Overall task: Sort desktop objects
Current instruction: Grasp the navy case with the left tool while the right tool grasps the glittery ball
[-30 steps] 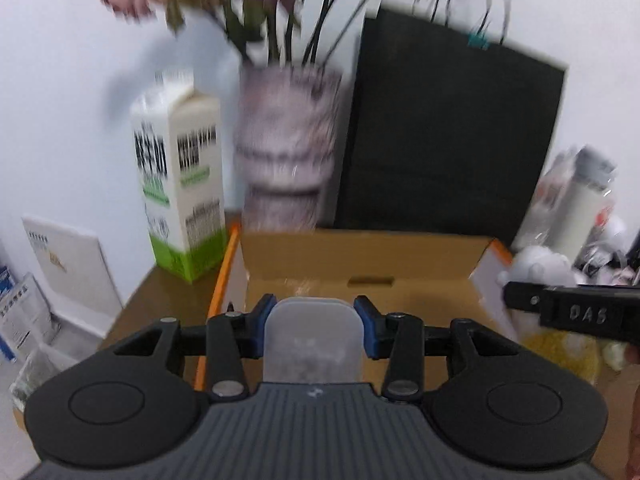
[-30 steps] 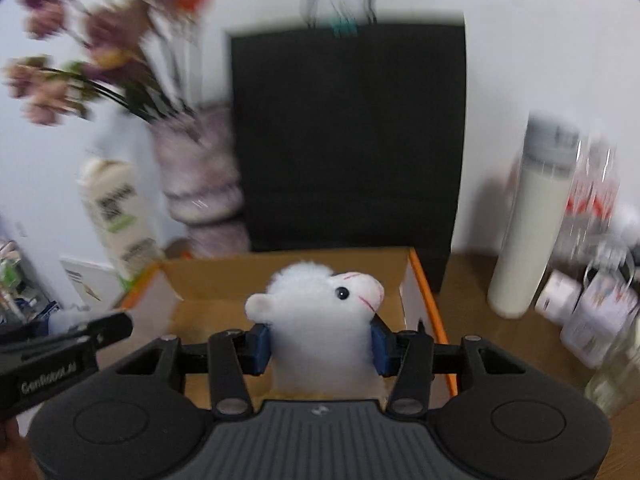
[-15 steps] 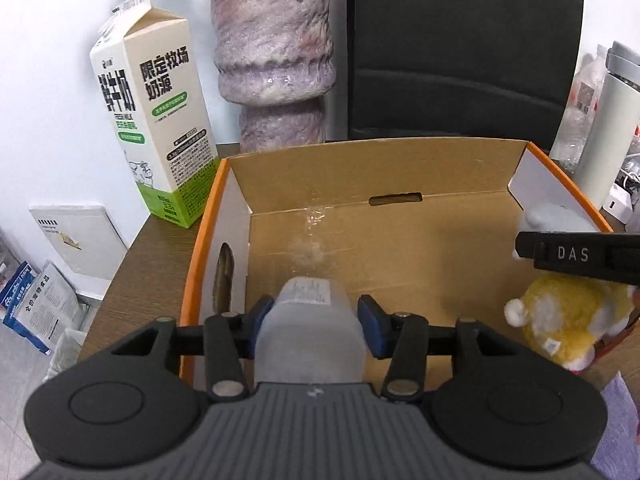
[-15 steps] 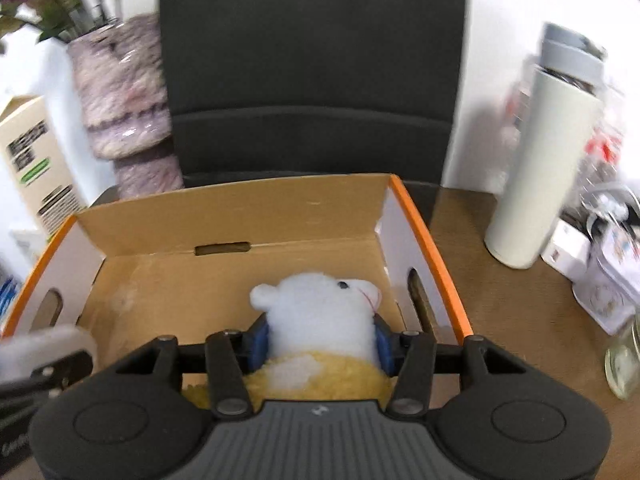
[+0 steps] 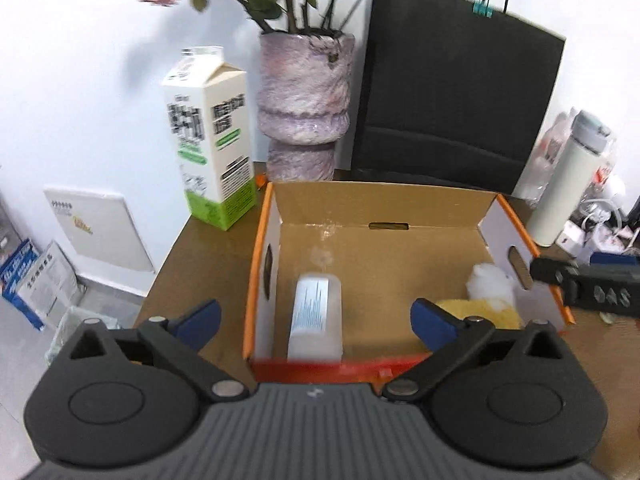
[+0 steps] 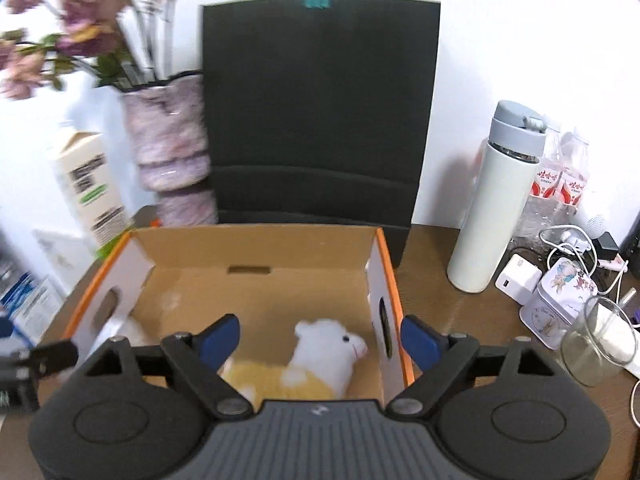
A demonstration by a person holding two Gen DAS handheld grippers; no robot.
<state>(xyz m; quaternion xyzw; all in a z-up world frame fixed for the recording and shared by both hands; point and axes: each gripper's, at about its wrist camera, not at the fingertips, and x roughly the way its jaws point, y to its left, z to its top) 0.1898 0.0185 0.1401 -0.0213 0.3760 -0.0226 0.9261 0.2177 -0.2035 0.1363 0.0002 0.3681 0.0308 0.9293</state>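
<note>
Both grippers spread wide above the cardboard box, each holding nothing.

In the left wrist view the left gripper (image 5: 316, 320) stands with its blue pads far apart at the lower middle of the frame, and the translucent plastic bottle (image 5: 316, 316) lies on the floor of the cardboard box (image 5: 384, 204) toward its left side (label facing up). The plush toy (image 5: 490, 296), white and yellow, lies at the box's right side. In the right wrist view the right gripper (image 6: 320, 336) is equally wide, and the plush toy (image 6: 320, 356) lies in the box's lower right, near the right wall. Behind the box stand a milk carton (image 5: 212, 136), a vase (image 5: 304, 104) and a black bag (image 5: 452, 96); a white flask (image 6: 492, 204) stands at the right of the frame.
</note>
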